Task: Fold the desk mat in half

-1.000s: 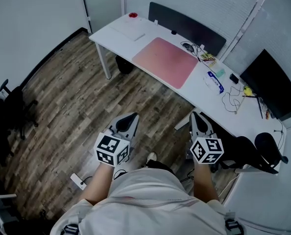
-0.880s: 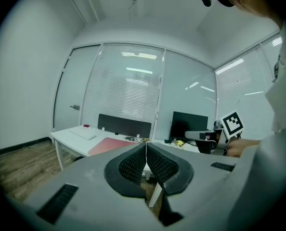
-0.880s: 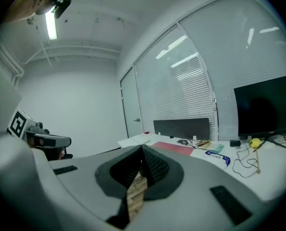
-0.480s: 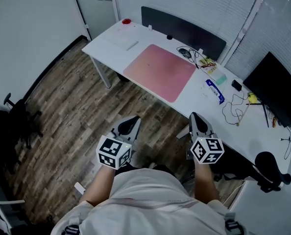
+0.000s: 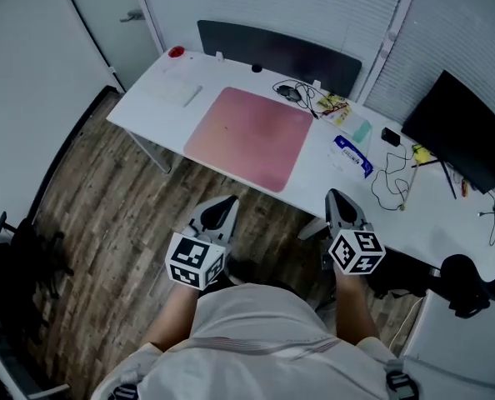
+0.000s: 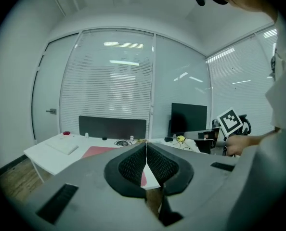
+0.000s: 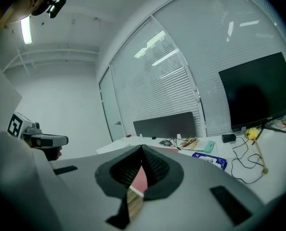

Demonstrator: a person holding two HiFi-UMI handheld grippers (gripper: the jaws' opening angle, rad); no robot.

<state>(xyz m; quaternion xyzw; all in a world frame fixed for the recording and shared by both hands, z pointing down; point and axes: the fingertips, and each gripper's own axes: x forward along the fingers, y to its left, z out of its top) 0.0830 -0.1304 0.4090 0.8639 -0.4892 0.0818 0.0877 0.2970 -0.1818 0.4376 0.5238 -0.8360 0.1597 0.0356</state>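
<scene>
Surface: white and long, far ahead of the person; cables and small clutter sit toward its right.
Desk mat: pink, flat and unfolded at left-middle of the surface, its near edge along the surface's near edge, nothing on it.
Handling: likely thin, light and floppy; an edge should peel up easily, though the middle may sag.
Hold: probably the two near corners, one per gripper.
Left gripper: fingers closed, empty, well apart from the mat.
Right gripper: fingers closed, empty, equally short of it.
</scene>
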